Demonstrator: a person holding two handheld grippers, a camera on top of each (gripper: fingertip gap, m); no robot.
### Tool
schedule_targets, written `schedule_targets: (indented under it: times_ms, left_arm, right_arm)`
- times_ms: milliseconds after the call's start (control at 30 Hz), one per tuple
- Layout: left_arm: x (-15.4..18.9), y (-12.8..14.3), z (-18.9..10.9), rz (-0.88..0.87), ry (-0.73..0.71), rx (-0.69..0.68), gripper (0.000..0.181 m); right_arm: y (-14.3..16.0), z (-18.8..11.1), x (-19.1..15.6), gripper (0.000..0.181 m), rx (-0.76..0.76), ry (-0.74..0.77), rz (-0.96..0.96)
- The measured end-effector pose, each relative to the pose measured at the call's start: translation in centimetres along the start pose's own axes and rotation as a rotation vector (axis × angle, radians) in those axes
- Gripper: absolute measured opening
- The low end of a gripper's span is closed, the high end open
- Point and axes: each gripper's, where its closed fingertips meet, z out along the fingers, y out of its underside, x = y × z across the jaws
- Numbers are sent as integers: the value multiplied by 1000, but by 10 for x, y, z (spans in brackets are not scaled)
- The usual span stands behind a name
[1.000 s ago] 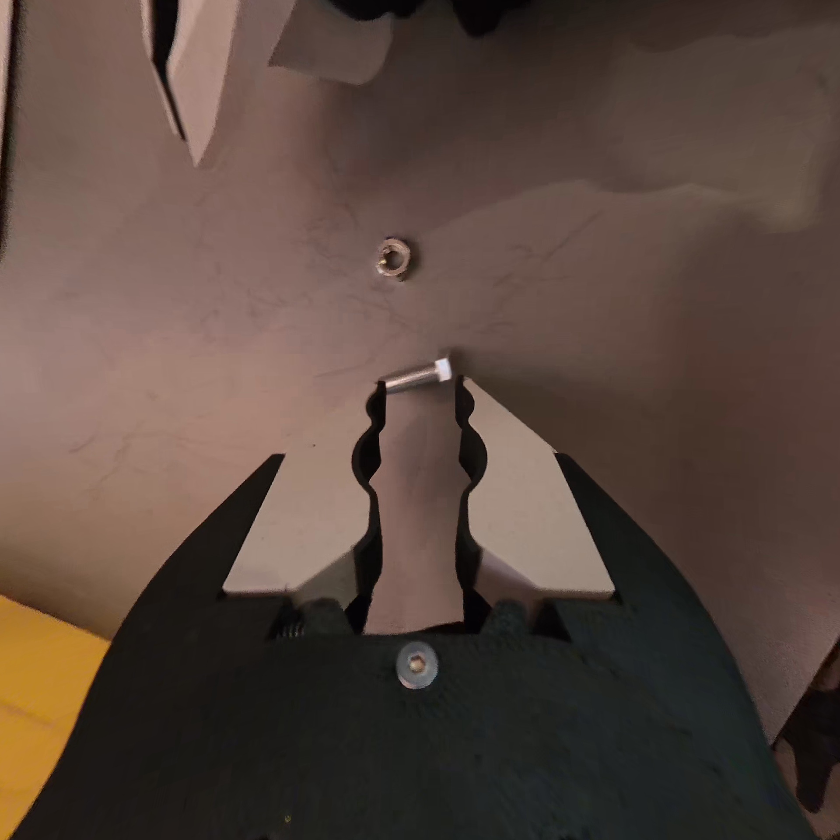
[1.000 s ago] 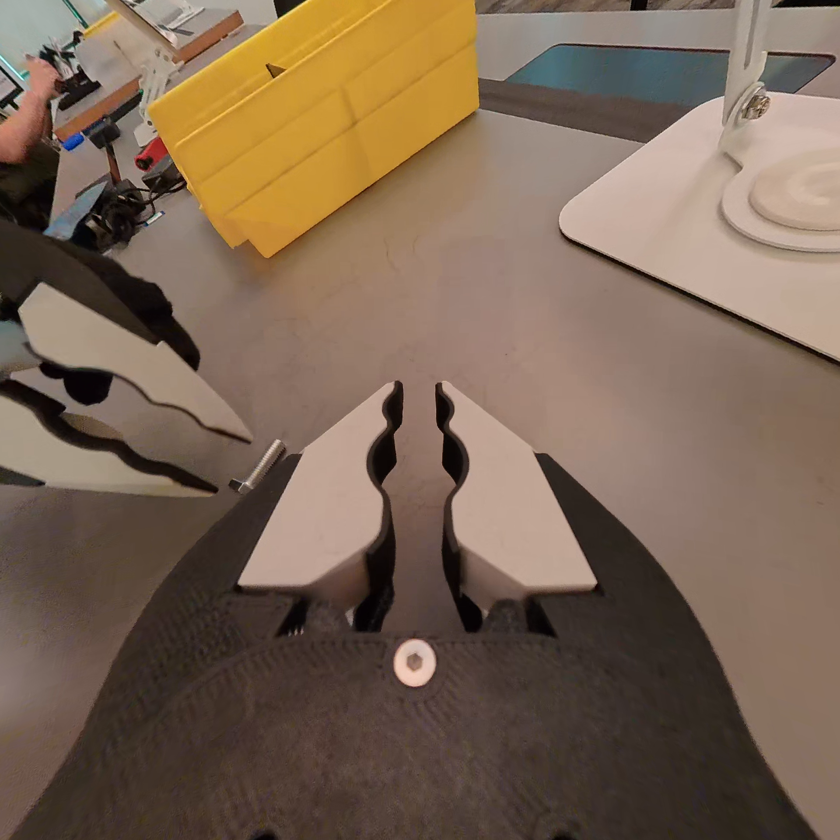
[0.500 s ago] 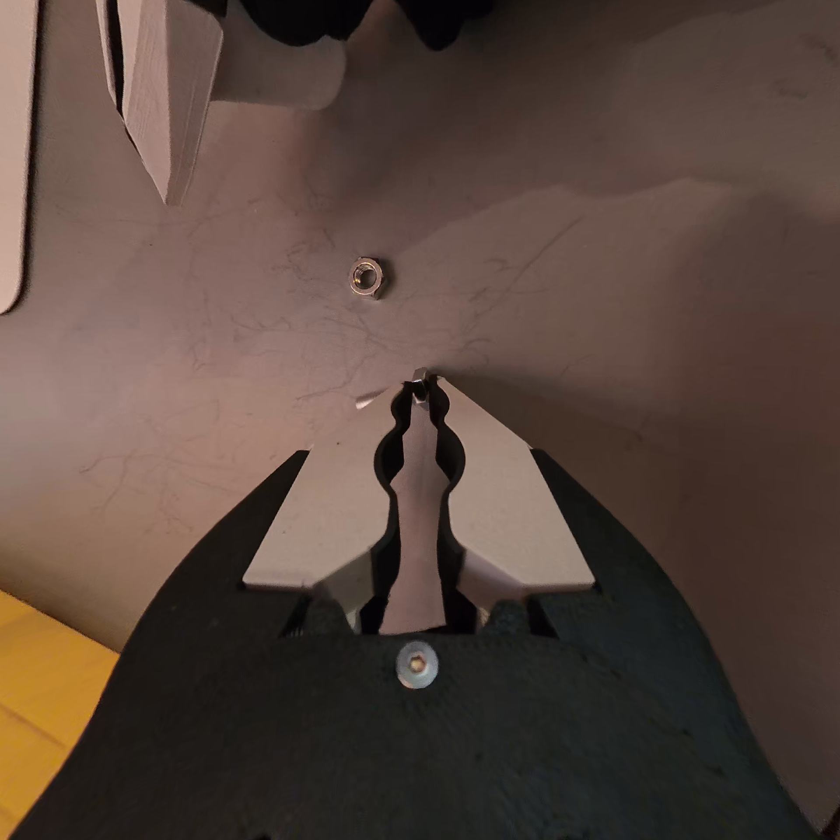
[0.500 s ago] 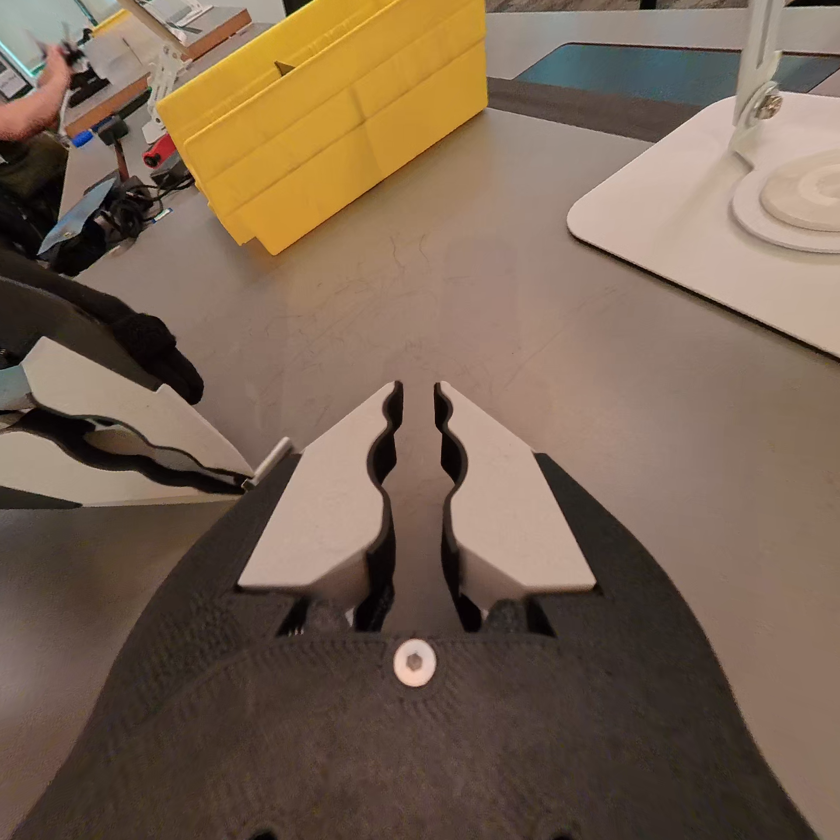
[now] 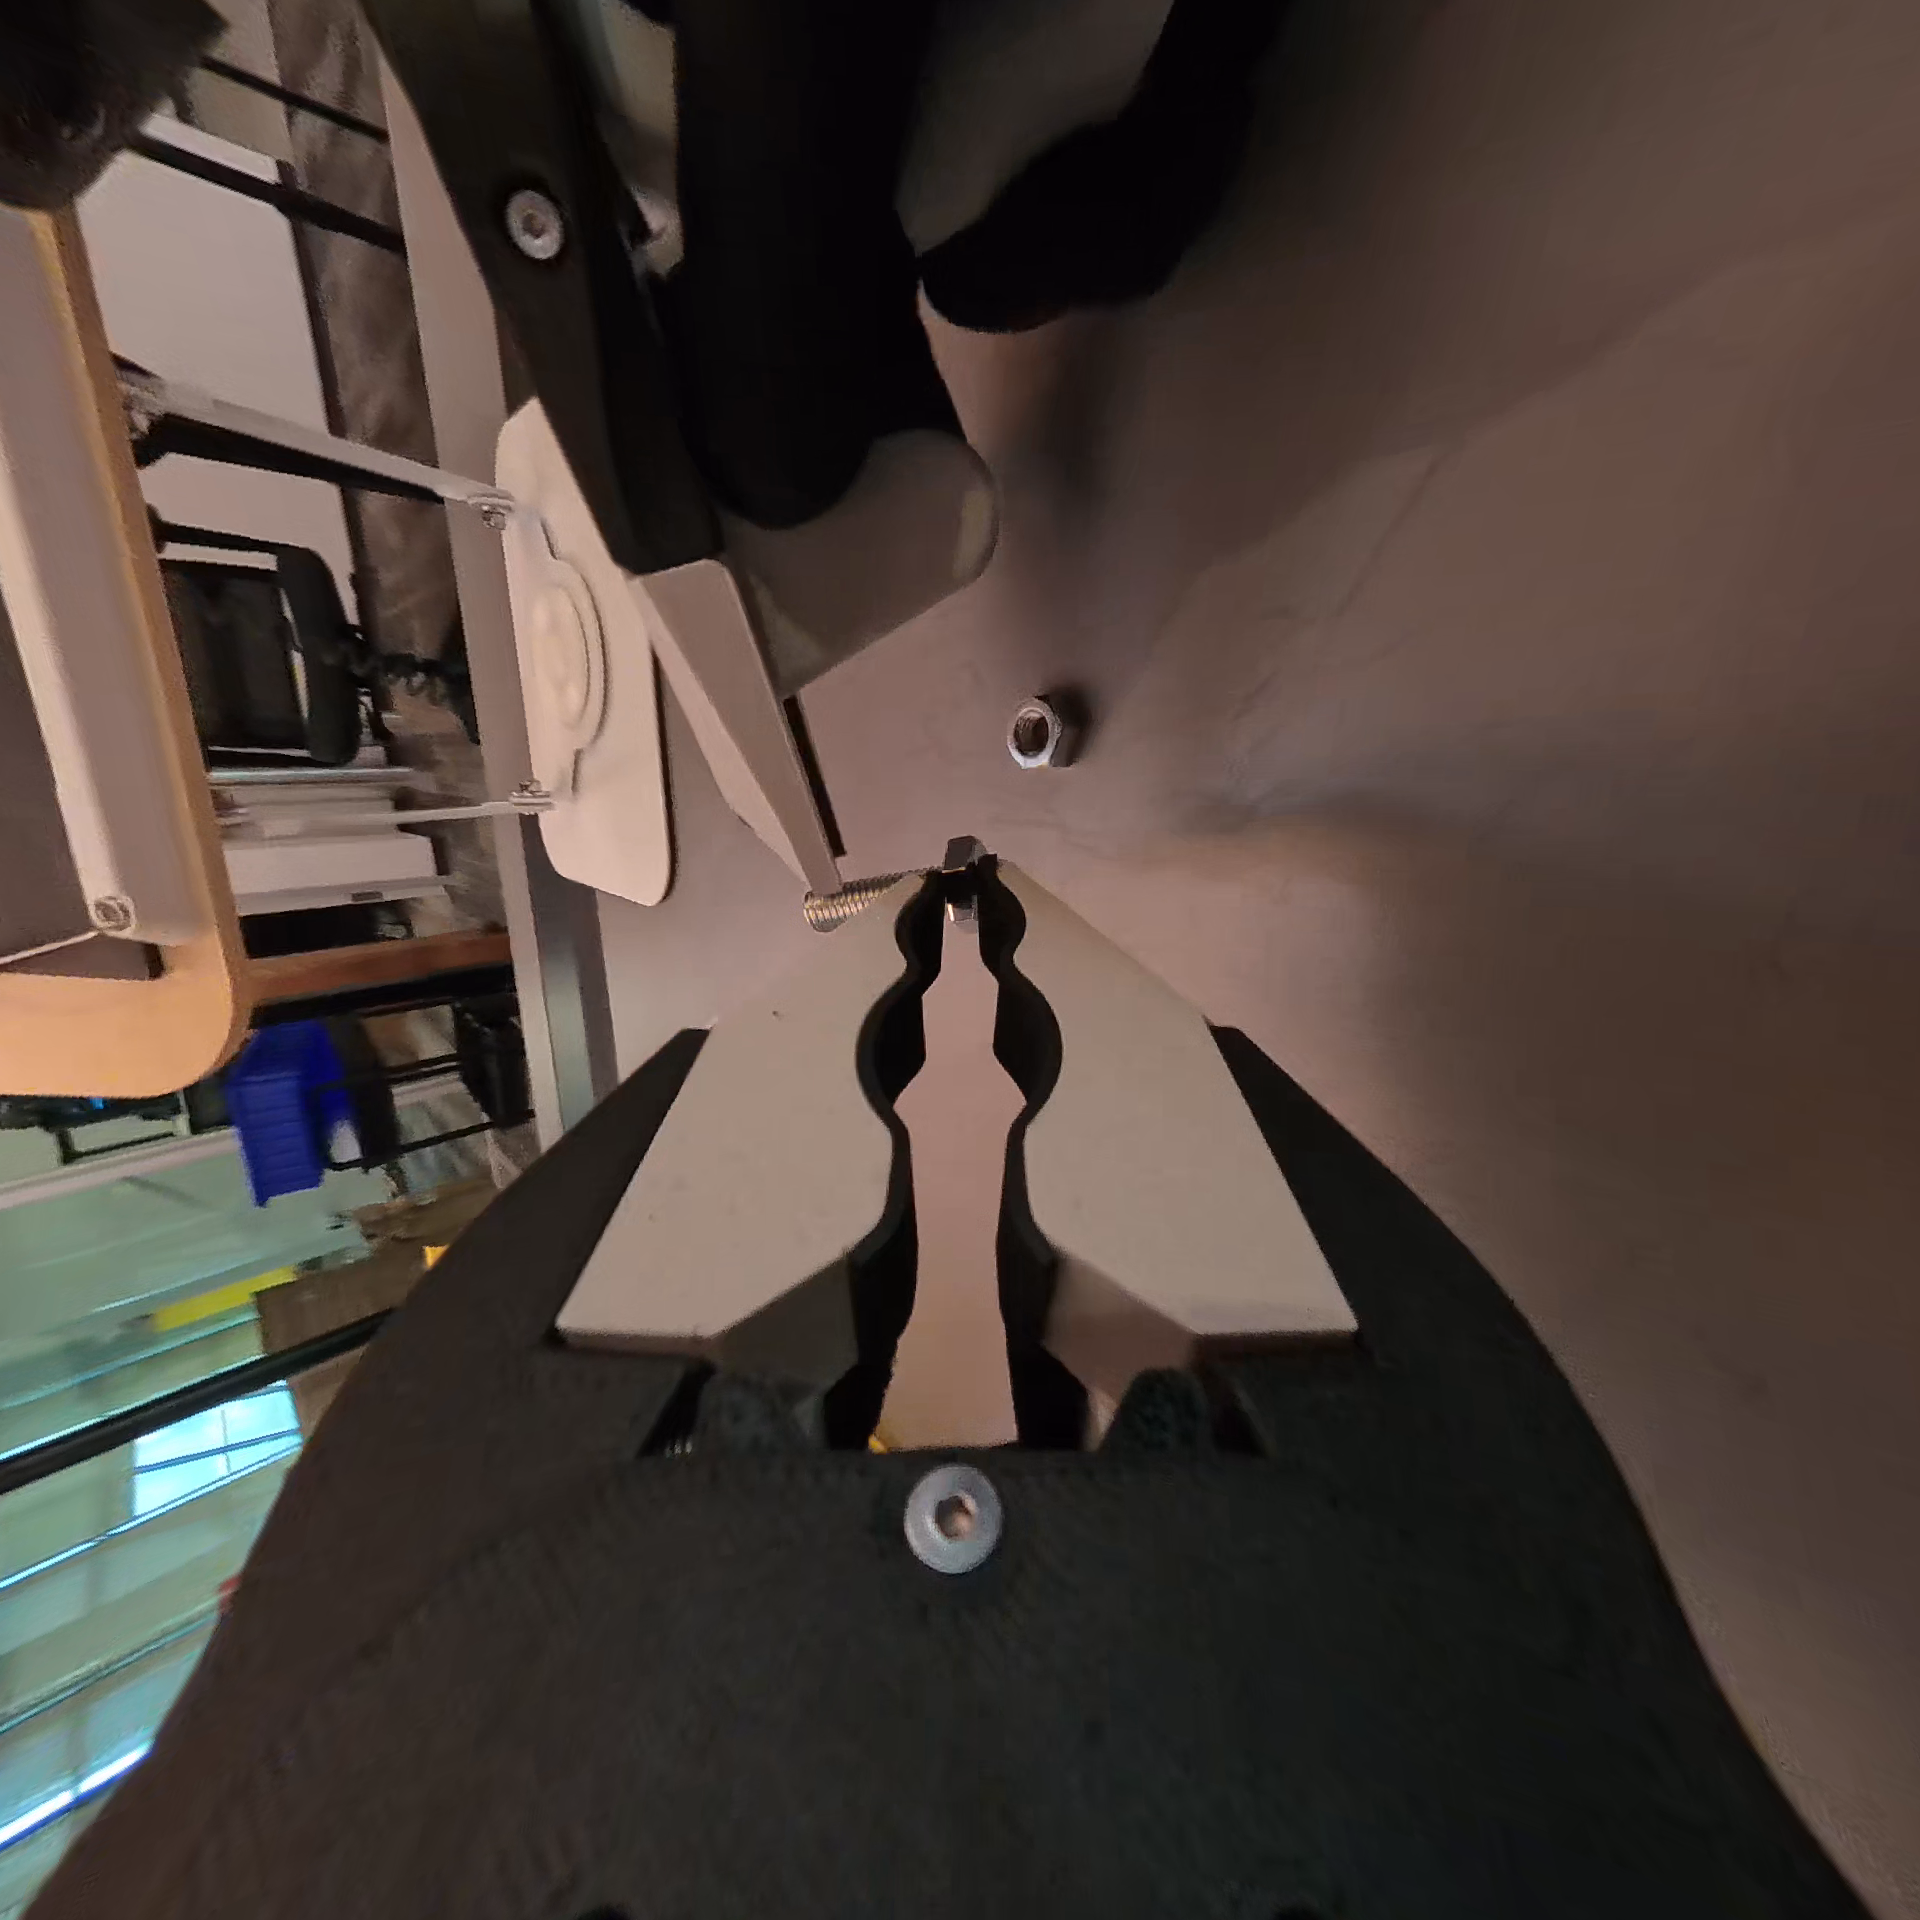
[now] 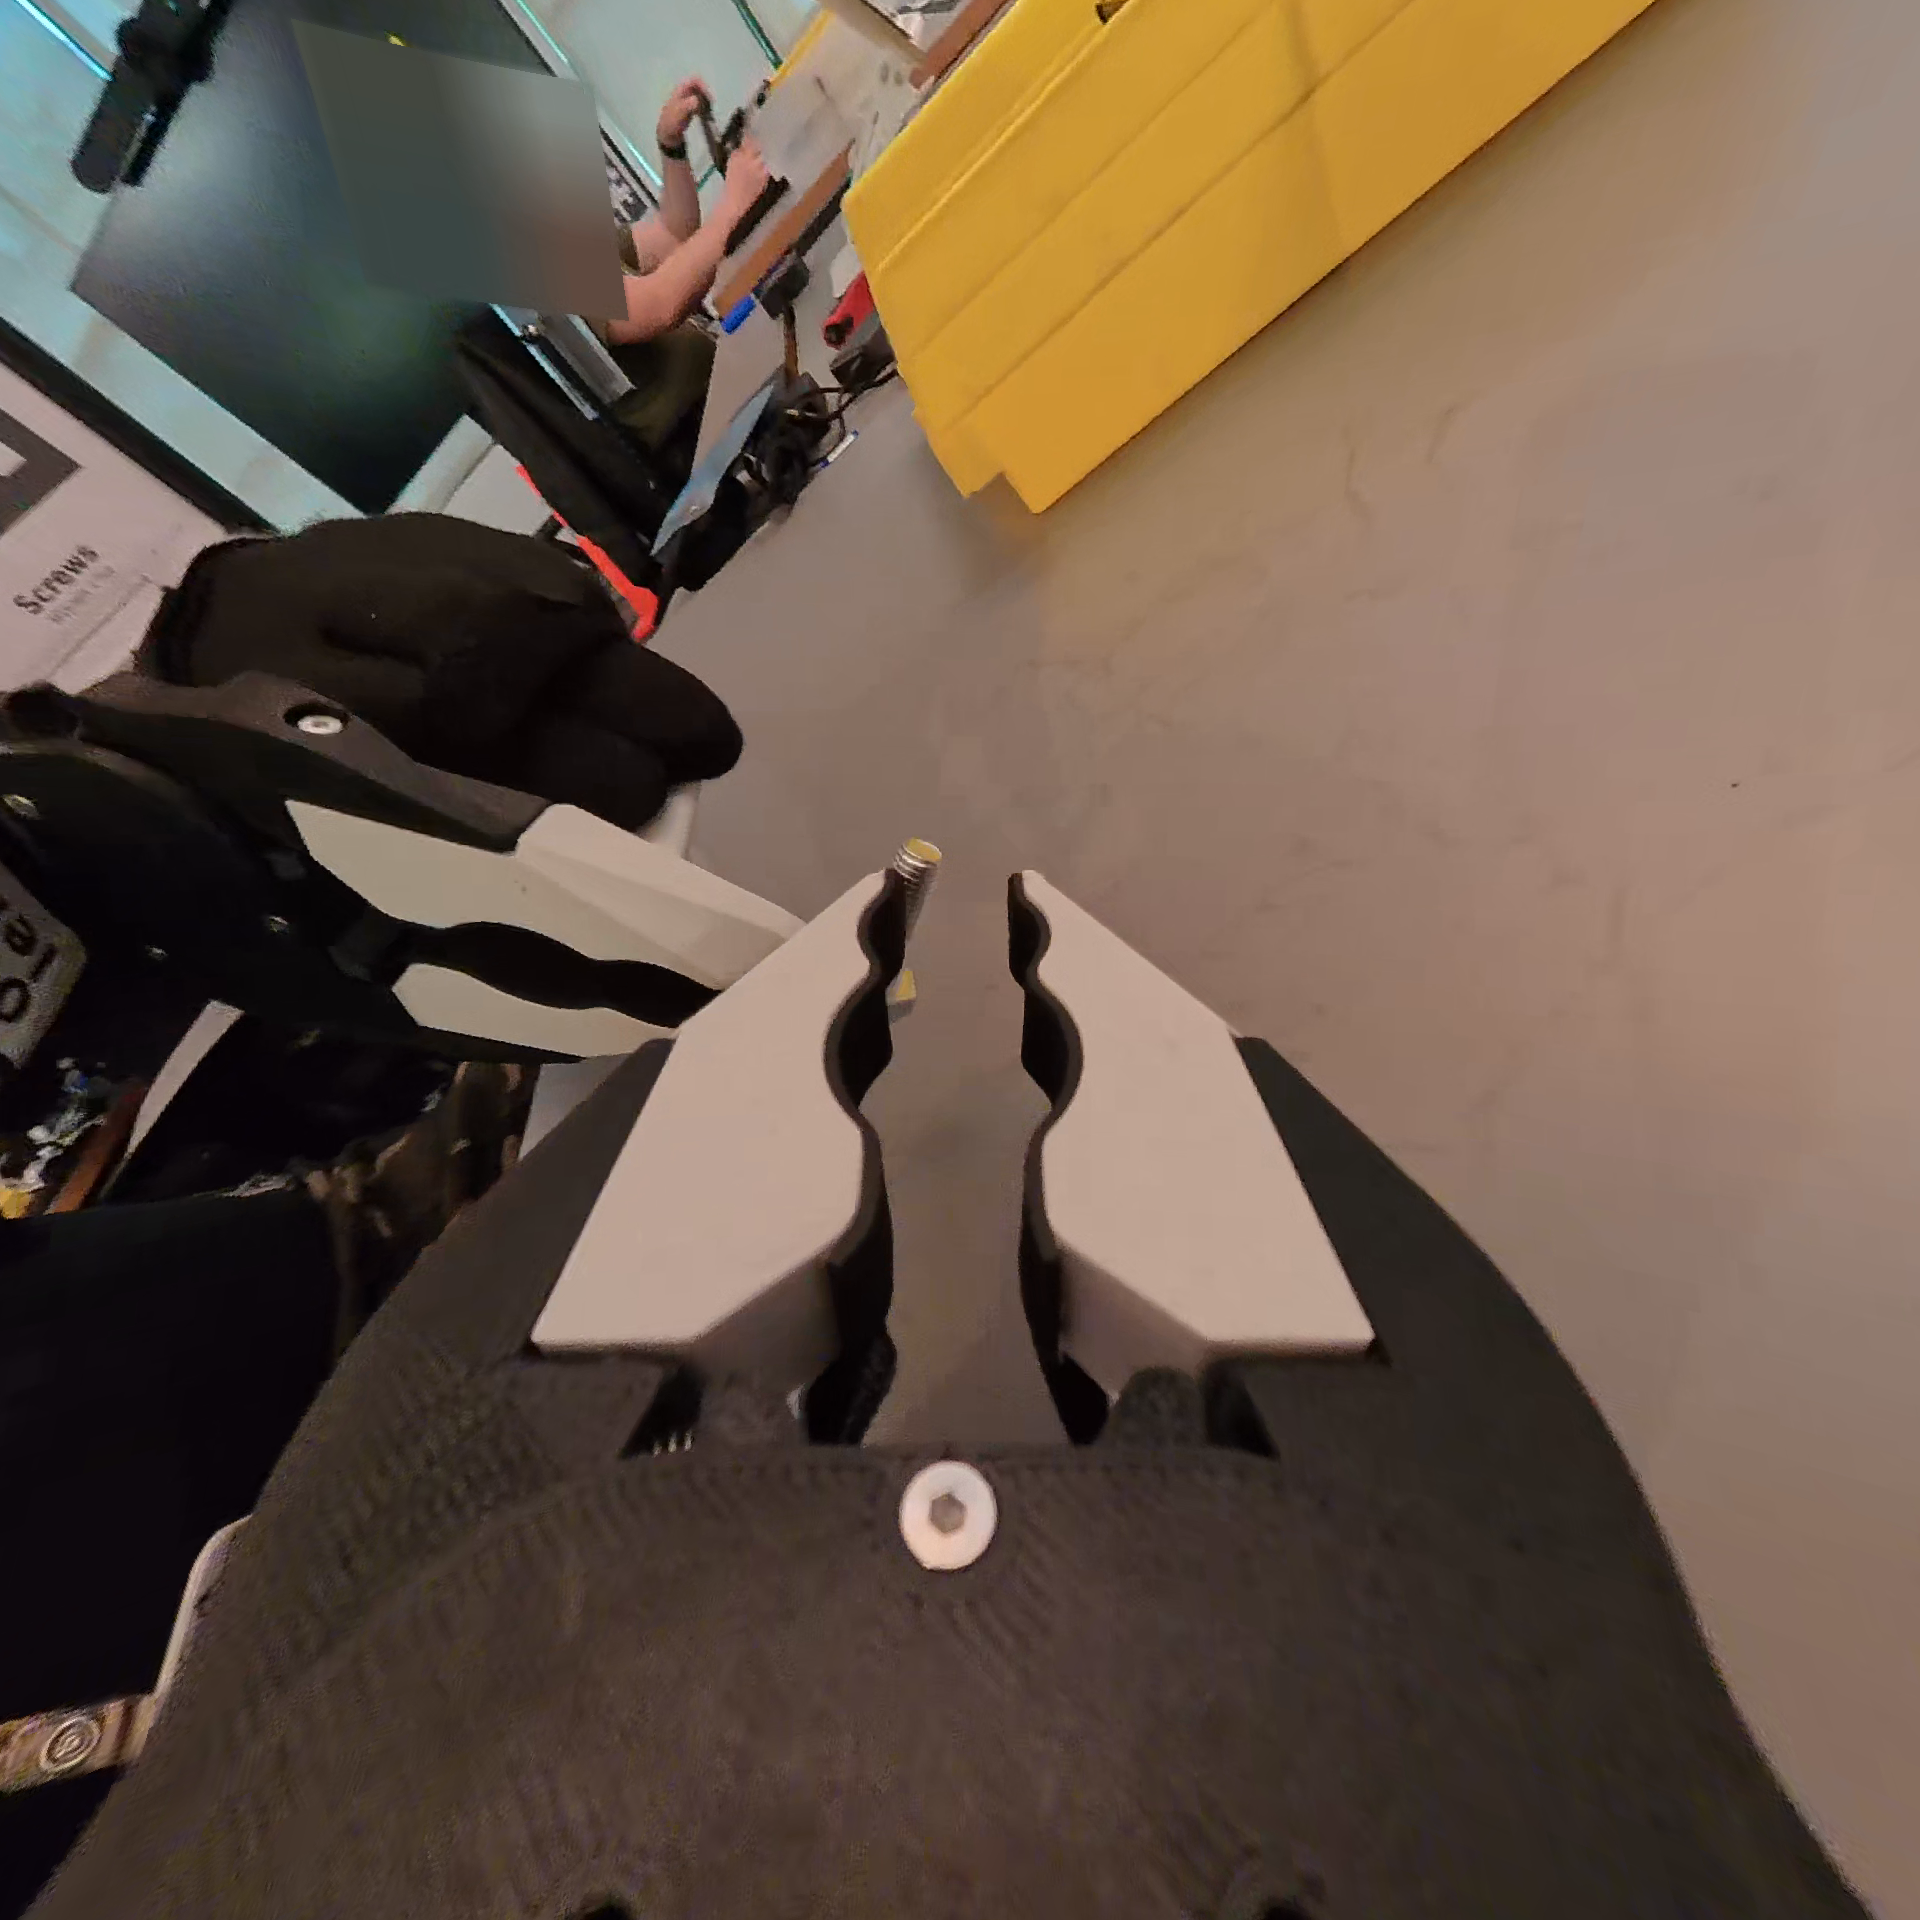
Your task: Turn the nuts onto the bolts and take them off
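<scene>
The left gripper (image 5: 961, 894) is clamping its fingertips on the head of the bolt (image 5: 868, 896), just above centre of the left wrist view; lower down, a gap is showing between the fingers. The threaded shank is sticking out leftward from the tips, lifted off the table (image 5: 1507, 520). The right gripper (image 5: 821, 883) is reaching down from the upper left of that view, and one pale fingertip is touching or just beside the free end of the shank — which of the two I cannot tell.

A loose nut (image 5: 1039, 730) is lying flat on the table above and to the right of the bolt, well clear of both grippers.

In the right wrist view the right gripper (image 6: 948, 894) is holding its fingers apart, with nothing between them. The bolt (image 6: 914, 878) is standing up just beside the left fingertip, partly hidden behind it. The left gripper (image 6: 727, 961) is coming in from the left edge of that frame, held by a black-gloved hand (image 6: 447, 644), its tips hidden behind the right gripper's finger.

A yellow bin (image 6: 1195, 239) is sitting on the table at the upper right of this view, and a white base (image 5: 592, 686) — seen edge-on — is showing at the left of the left wrist view.
</scene>
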Motion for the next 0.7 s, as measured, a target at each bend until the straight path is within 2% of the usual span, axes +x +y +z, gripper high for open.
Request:
schedule_targets:
  times_ms: [133,300,500,567,700]
  left_arm:
    - [1,-1,2,34,-19,1,4]
    - [1,-6,1,48,-34,4,5]
    - [-9,-7,1,-58,-66,37,5]
    - [-14,-6,-3,-250,-66,84,2]
    - [-6,-1,-13,-702,76,228,14]
  right_arm:
    - [6,3,-10,20,-31,-64,13]
    - [7,5,-11,10,-37,-69,23]
    - [-3,0,-10,9,29,-73,36]
    - [-5,-2,-5,8,45,-40,32]
    - [-8,-2,-10,8,61,-26,-51]
